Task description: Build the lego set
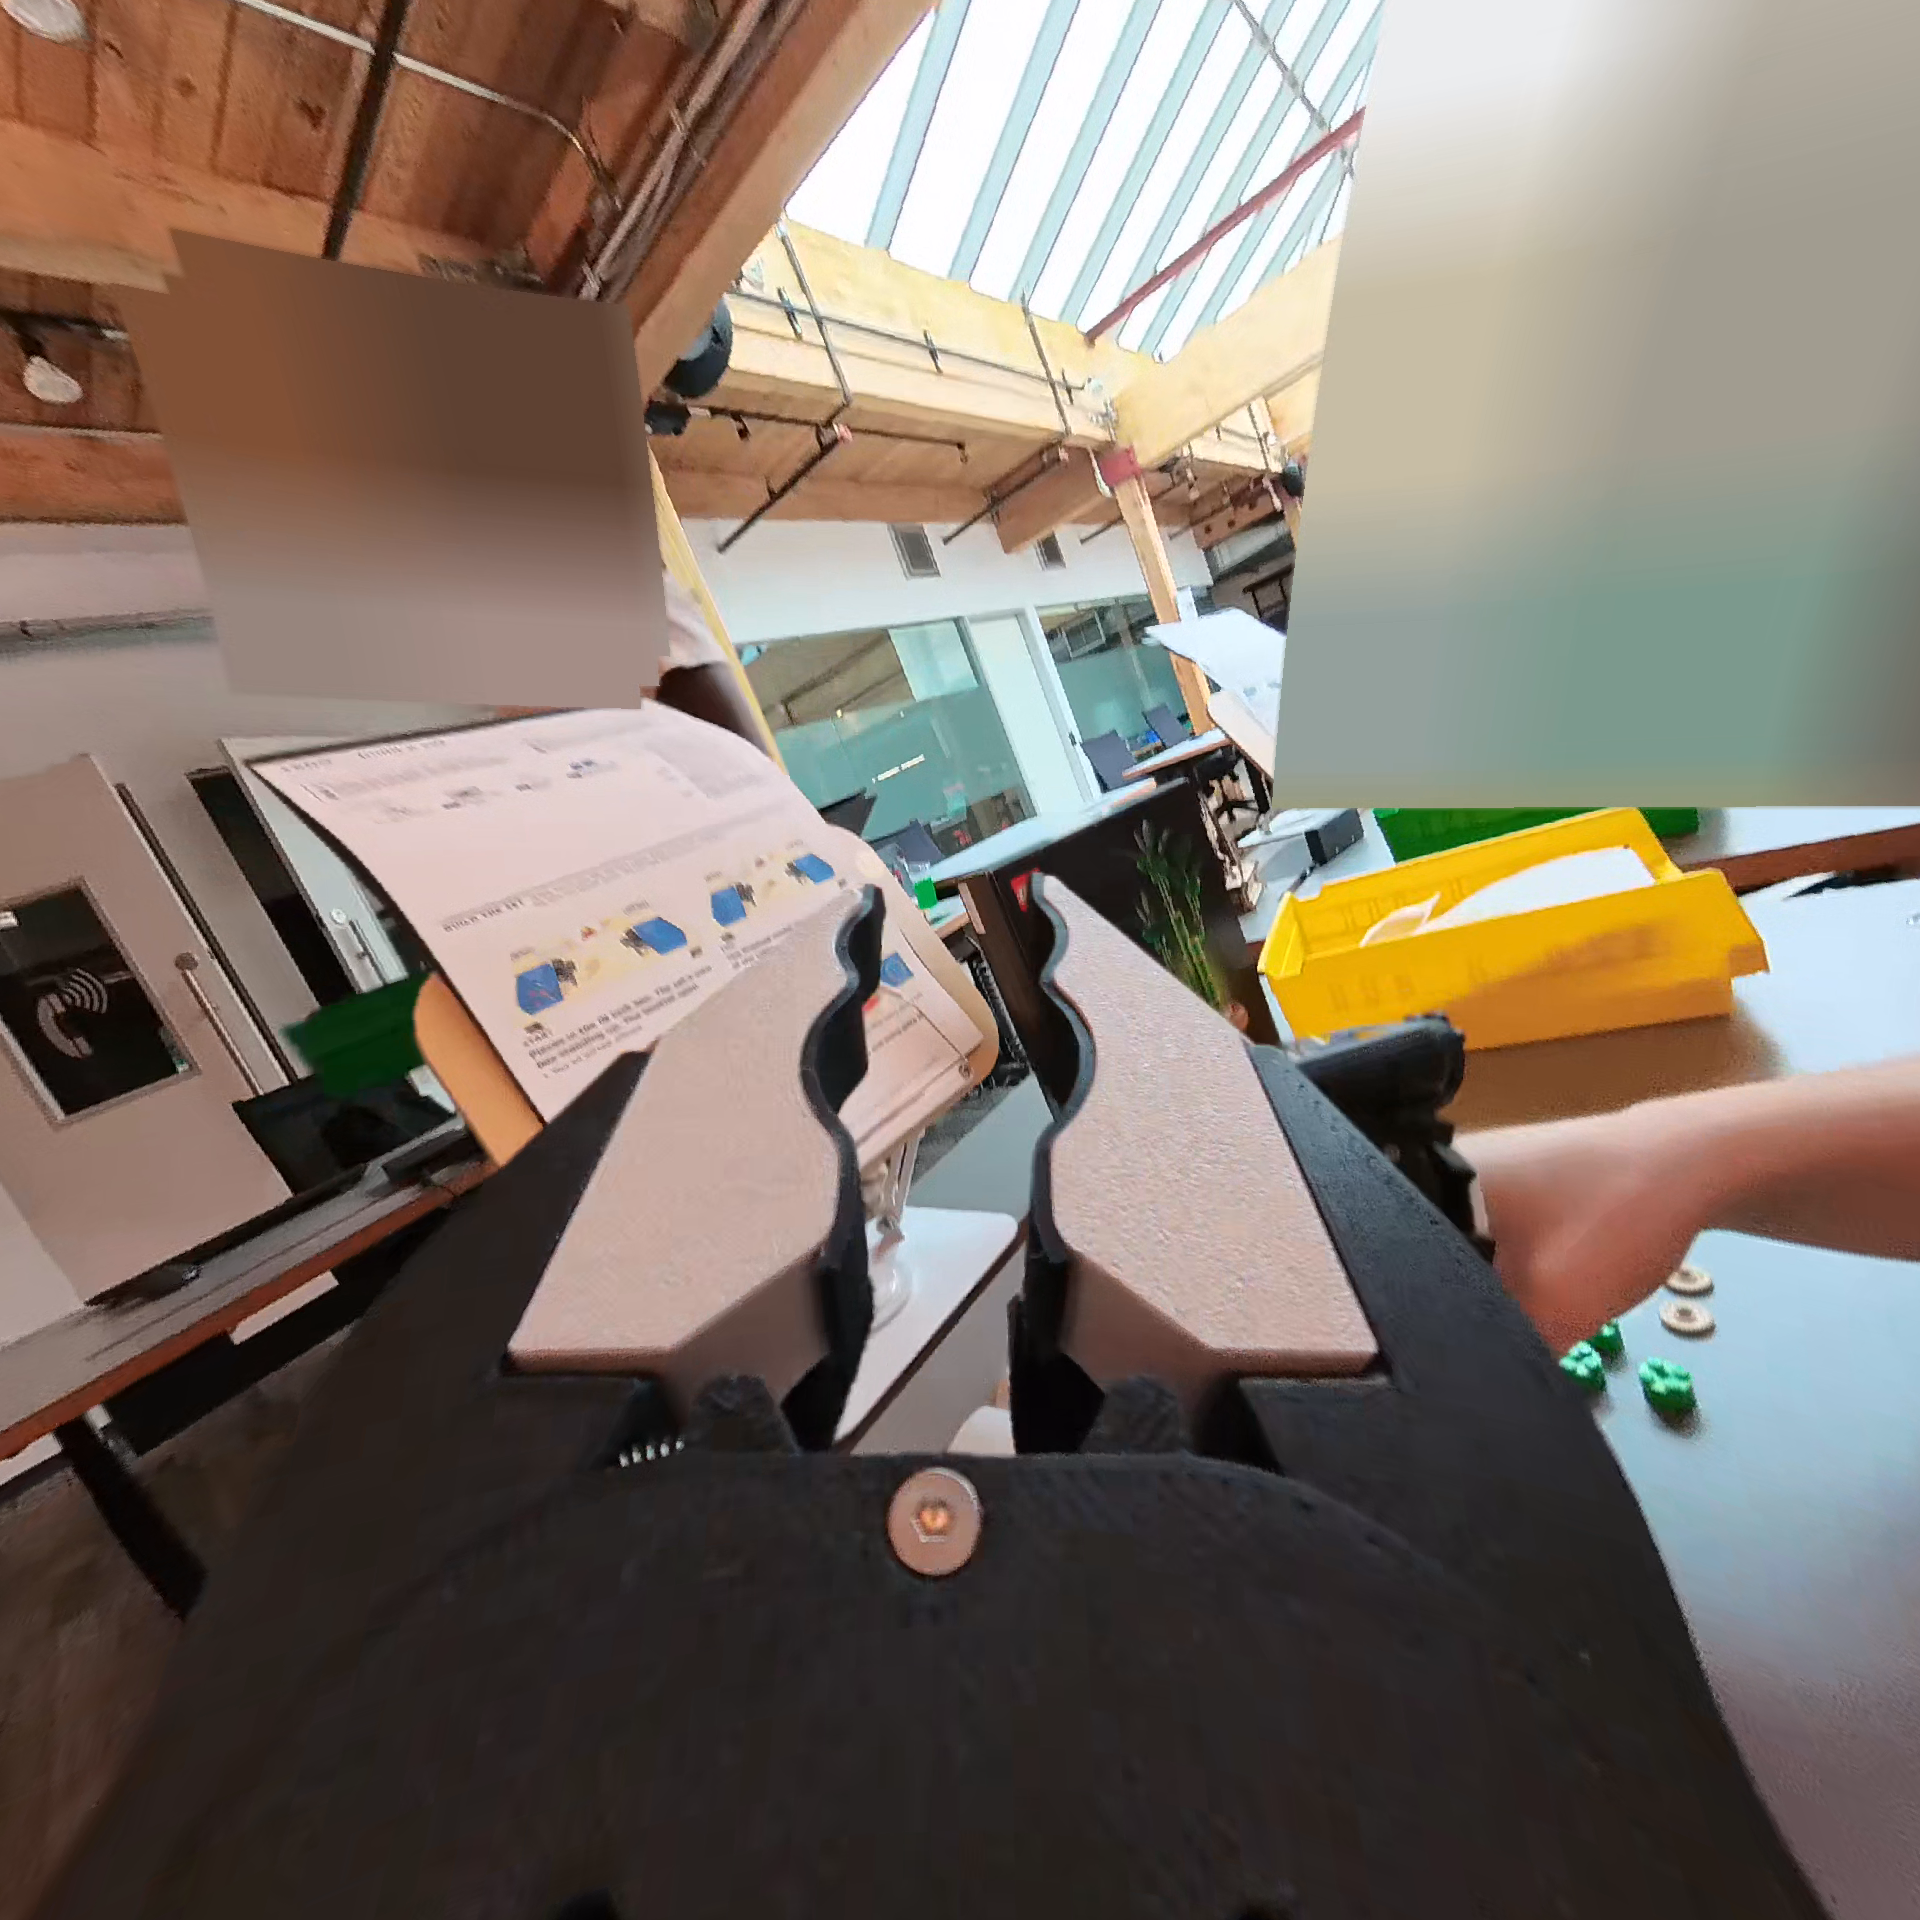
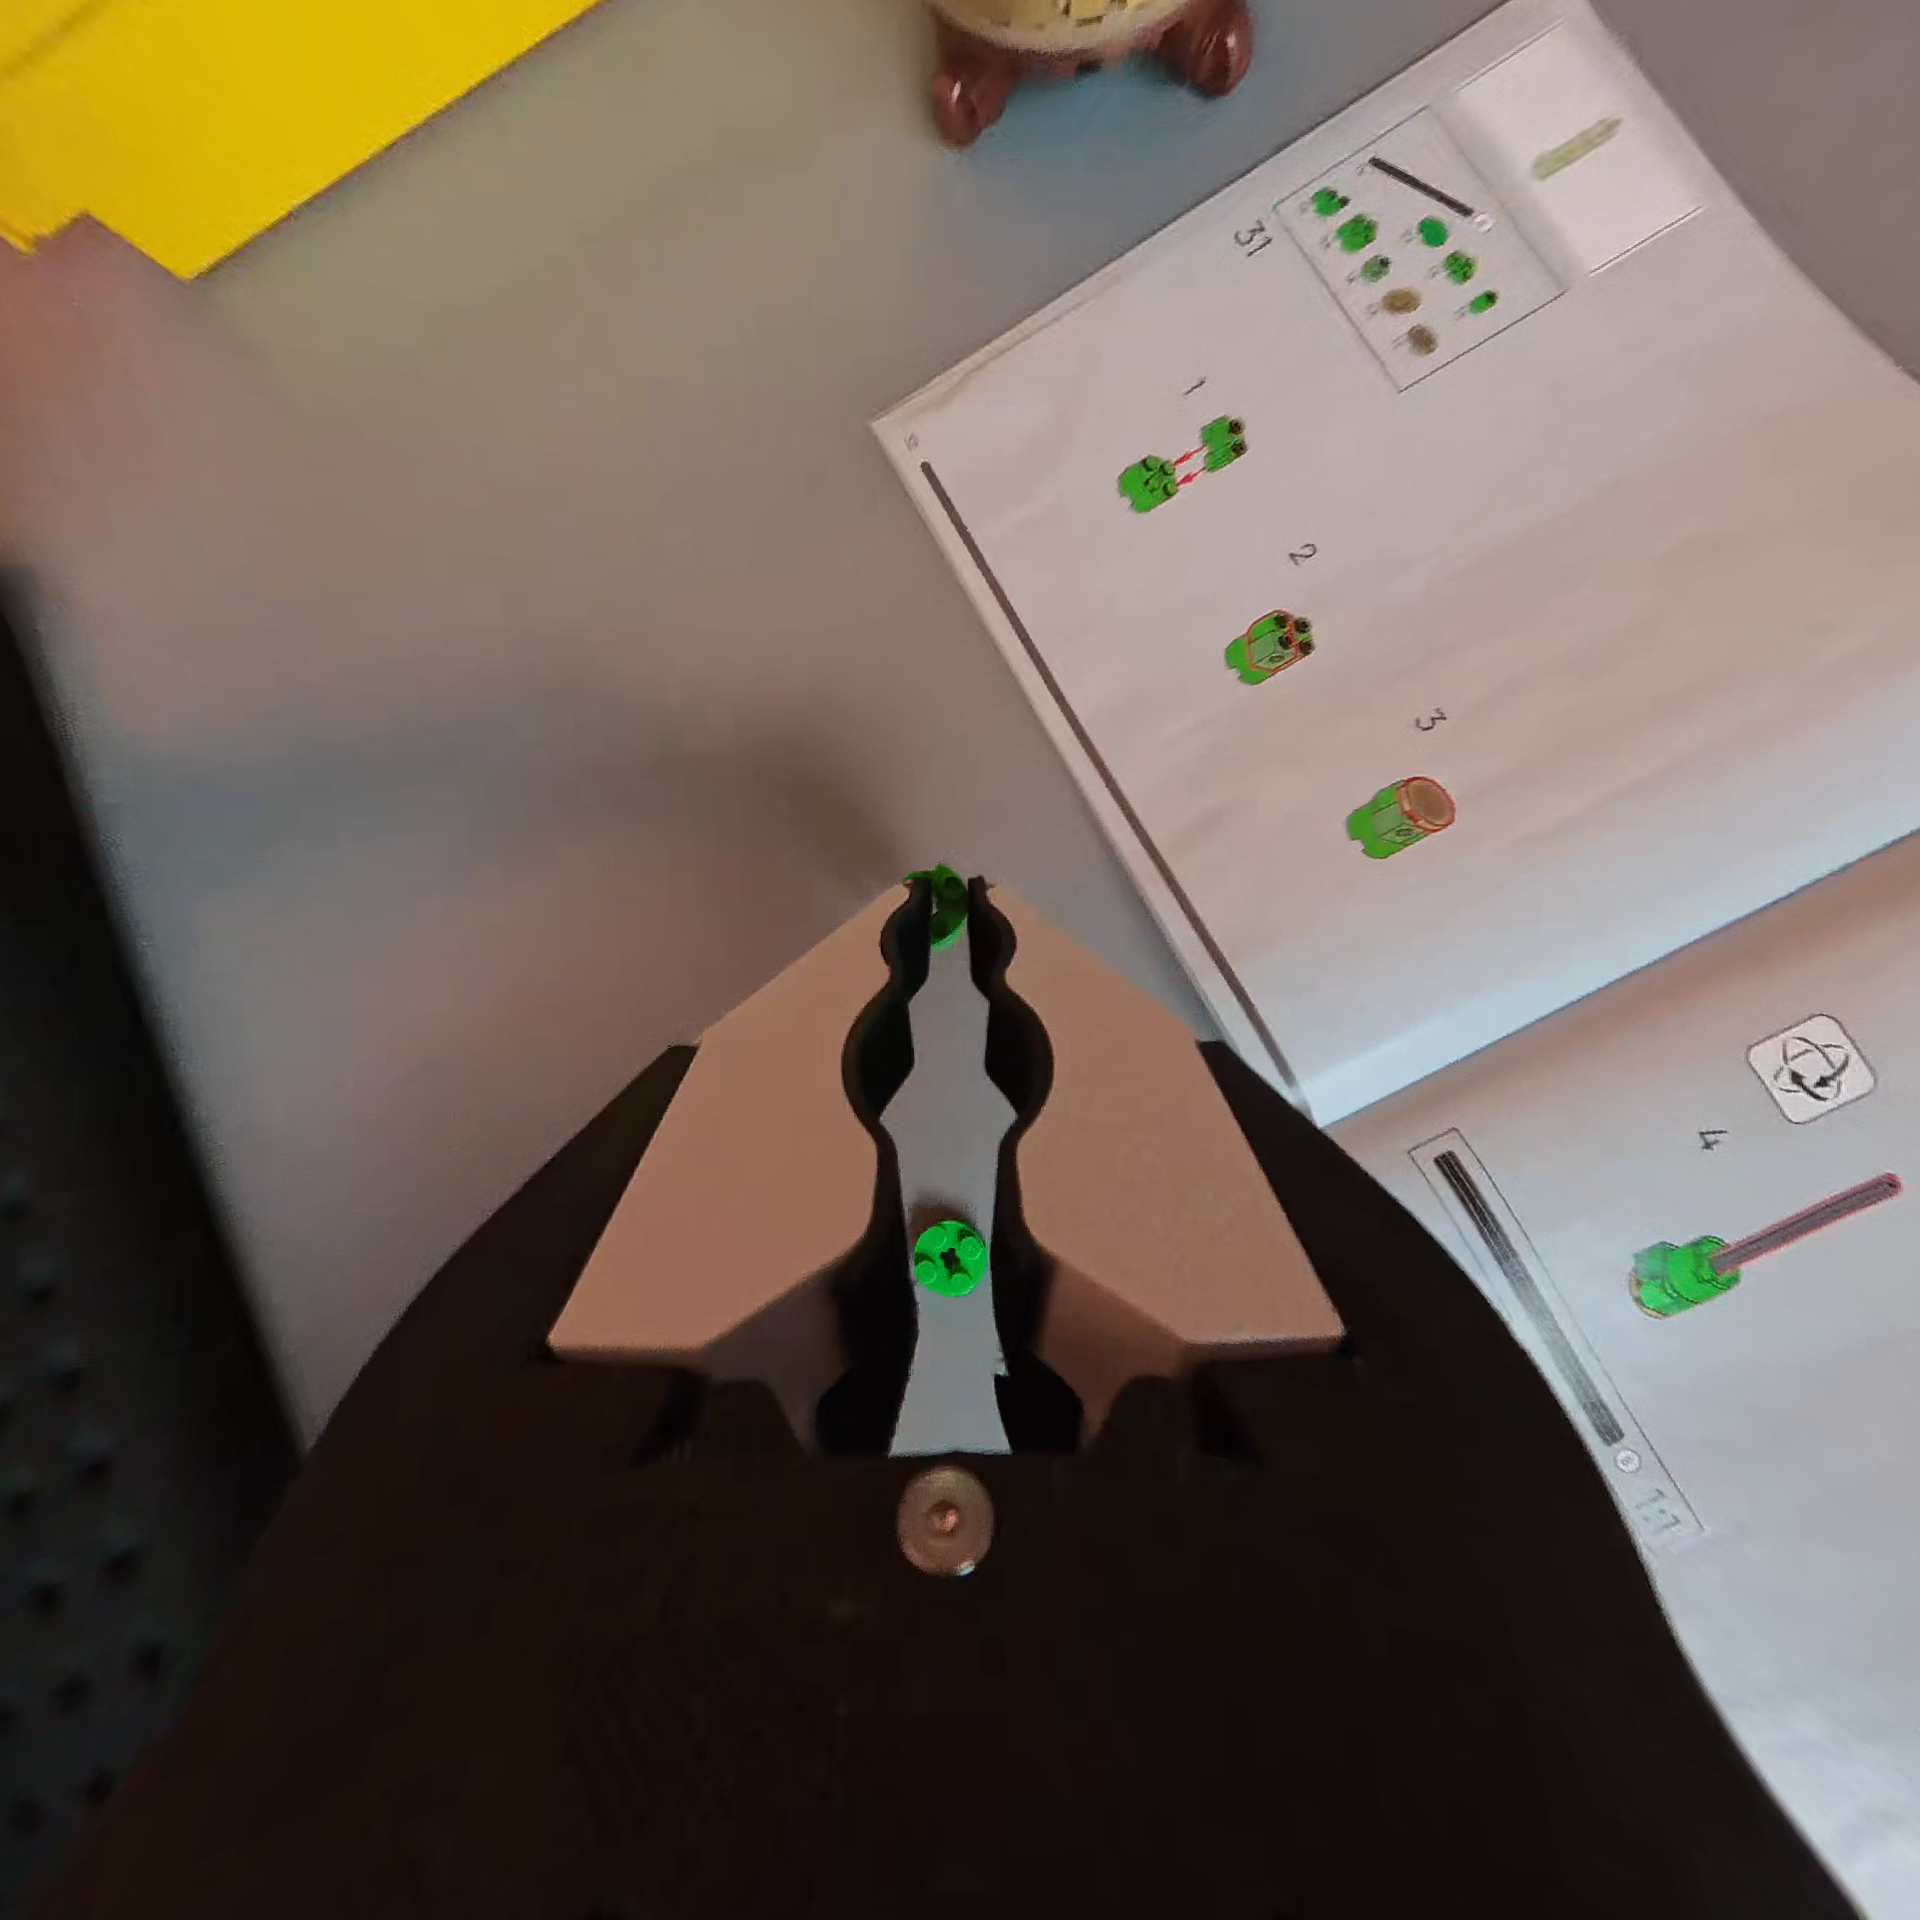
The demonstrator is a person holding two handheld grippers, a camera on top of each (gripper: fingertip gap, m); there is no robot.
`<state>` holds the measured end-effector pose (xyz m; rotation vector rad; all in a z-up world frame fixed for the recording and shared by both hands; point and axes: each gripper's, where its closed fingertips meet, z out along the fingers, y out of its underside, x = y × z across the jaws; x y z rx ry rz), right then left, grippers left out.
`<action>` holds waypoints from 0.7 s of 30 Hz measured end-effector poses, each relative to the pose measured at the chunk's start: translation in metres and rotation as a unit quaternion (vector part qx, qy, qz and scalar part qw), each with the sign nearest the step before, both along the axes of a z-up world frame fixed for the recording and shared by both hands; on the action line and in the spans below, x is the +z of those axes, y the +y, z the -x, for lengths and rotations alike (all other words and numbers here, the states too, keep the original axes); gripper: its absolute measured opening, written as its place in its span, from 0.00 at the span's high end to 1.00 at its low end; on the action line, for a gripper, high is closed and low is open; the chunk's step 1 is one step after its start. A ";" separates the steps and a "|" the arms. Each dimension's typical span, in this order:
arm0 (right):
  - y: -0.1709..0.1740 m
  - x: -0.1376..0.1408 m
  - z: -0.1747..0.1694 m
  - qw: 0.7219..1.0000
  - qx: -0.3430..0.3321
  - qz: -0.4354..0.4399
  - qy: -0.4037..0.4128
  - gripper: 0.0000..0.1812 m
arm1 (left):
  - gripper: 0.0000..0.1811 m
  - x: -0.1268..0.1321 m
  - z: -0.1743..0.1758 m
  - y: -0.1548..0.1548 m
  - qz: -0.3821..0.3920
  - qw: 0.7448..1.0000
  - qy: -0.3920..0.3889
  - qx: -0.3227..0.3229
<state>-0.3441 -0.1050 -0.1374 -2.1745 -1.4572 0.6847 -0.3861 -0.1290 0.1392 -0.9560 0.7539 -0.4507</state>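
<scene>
Bkgd items as I see them, non-task only:
- Yellow bin (image 1: pixel 1507 961), on grey table (image 1: pixel 1849 997), white sheet inside; its yellow edge (image 2: pixel 208 114) shows top-left in my right view.
- Green bin (image 1: pixel 358 1034), left, blurred.
- Printed sheet on stand (image 1: pixel 623 894), tilted, curled.
- Grey door w/ dark window panel (image 1: pixel 114 997), far left.
- Timber ceiling beams (image 1: pixel 935 343), skylight (image 1: pixel 1091 135) above.
- Brown-footed ornament (image 2: pixel 1081 52), top edge, mostly cut off.
</scene>
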 end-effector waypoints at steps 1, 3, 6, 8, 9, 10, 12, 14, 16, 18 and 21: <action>0.001 -0.001 0.000 1.000 0.001 -0.003 -0.003 0.97 | 0.87 0.004 0.003 -0.003 -0.005 1.000 -0.007 -0.003; 0.002 -0.002 -0.001 1.000 0.002 -0.012 -0.008 0.97 | 0.87 0.009 0.006 -0.007 -0.010 1.000 -0.016 -0.006; 0.002 -0.004 -0.001 1.000 0.005 -0.018 -0.012 0.97 | 0.87 0.007 0.008 -0.005 -0.005 1.000 -0.010 -0.002; 0.002 -0.007 -0.001 1.000 0.007 -0.018 -0.018 0.97 | 0.87 0.004 0.008 -0.002 0.000 1.000 -0.005 0.000; 0.002 -0.008 -0.002 1.000 0.007 -0.019 -0.021 0.97 | 0.87 0.003 0.008 -0.002 0.001 1.000 -0.004 0.001; 0.002 -0.009 -0.002 1.000 0.007 -0.020 -0.023 0.97 | 0.87 0.002 0.007 -0.001 0.002 1.000 -0.003 0.000; 0.002 -0.009 -0.002 0.999 0.008 -0.020 -0.024 0.97 | 0.87 0.001 0.006 0.000 0.005 1.000 0.000 -0.001; 0.002 -0.007 -0.002 1.000 0.008 -0.019 -0.022 0.97 | 0.87 -0.003 0.005 0.002 0.011 1.000 0.011 0.003; 0.002 -0.002 -0.006 1.000 0.007 -0.014 -0.022 0.97 | 0.86 -0.016 0.003 0.010 0.033 0.999 0.038 0.013; 0.006 0.012 -0.013 1.000 -0.003 -0.012 -0.010 0.97 | 0.85 -0.039 -0.005 0.020 0.073 0.994 0.085 0.017; 0.013 0.043 -0.030 0.999 -0.029 -0.005 0.021 0.97 | 0.81 -0.082 -0.029 0.032 0.135 0.980 0.146 -0.012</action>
